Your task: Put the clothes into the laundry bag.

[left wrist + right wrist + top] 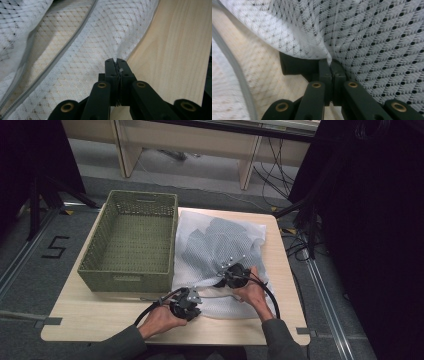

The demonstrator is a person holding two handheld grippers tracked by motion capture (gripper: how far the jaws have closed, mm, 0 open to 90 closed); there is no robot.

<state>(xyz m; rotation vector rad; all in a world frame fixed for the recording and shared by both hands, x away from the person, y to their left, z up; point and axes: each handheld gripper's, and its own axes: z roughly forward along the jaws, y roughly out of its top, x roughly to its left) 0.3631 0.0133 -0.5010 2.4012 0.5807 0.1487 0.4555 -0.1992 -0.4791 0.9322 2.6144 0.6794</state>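
On pale wood, both grippers pinch white mesh bag (215, 245)

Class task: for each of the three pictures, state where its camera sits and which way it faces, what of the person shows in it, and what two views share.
High view: above the person's side, facing forward and down on the table, basket and mesh bag; forearms, hands and both hand-held grippers show.
Left gripper view: rides the left hand-held gripper, facing along its jaws, shut on the mesh bag's edge.
Right gripper view: rides the right hand-held gripper, likewise shut on mesh.
Both gripper views share the bag's grey zipper.
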